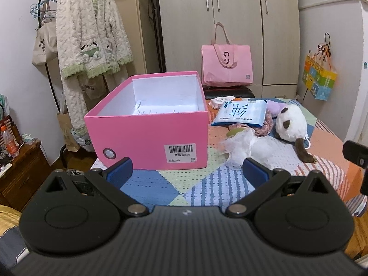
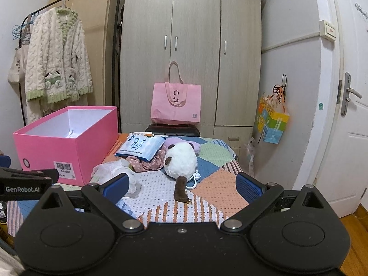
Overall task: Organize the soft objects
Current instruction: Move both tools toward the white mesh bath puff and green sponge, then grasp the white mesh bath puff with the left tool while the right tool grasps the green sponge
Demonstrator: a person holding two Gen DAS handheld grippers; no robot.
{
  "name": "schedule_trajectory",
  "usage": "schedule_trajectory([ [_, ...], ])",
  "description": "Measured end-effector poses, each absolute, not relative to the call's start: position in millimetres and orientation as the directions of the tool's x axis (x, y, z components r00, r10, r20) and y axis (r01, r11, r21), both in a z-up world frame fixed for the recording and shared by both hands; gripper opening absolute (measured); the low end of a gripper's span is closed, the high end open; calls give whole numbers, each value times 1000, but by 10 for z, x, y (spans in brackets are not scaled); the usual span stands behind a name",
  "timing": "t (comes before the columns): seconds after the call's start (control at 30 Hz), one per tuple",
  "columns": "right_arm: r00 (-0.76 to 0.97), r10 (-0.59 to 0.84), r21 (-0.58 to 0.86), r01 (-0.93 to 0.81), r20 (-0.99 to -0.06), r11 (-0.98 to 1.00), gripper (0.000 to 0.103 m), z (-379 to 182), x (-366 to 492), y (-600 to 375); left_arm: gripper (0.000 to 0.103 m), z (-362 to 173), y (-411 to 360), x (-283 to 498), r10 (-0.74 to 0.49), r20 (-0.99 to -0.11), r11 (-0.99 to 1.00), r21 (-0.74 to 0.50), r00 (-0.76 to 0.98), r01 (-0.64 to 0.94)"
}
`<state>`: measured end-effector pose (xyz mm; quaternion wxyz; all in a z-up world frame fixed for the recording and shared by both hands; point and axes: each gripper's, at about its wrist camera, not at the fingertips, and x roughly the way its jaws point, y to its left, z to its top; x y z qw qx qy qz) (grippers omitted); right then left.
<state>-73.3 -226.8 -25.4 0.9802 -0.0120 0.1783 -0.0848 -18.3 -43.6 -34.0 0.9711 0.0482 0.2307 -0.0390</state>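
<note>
- Your left gripper point(image 1: 187, 169) hangs above the patchwork bedspread point(image 1: 158, 184), its blue-padded jaws spread wide with nothing between them.
- Your right gripper point(image 2: 181, 185) is likewise wide open and holds nothing.
- The pink box point(image 1: 149, 124) stands open on the bedspread's left side, with only papers inside.
- The soft things lie in a heap just right of the box: a white gauzy bundle point(image 1: 243, 147), a white-and-brown plush toy point(image 2: 181, 161), a floral cloth point(image 2: 147, 163) and a blue tissue pack point(image 1: 240, 112) resting on top.
</note>
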Motion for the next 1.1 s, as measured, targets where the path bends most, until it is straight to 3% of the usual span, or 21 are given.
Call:
schedule_trajectory([
  [0.7, 956, -125, -17, 125, -264, 992, 101, -363, -770, -2381, 103, -352, -454, -173, -56, -438, 992, 81, 897, 101],
  [0.8, 968, -87, 13, 93, -234, 996, 101, -356, -752, -2474, 103, -363, -448, -144, -81, -439, 991, 63, 895, 120],
  [1.1, 949, 145, 183, -96, -280, 978, 101, -282, -423, -2803, 103, -382, -564, -25, -175, -375, 978, 36, 910, 203],
])
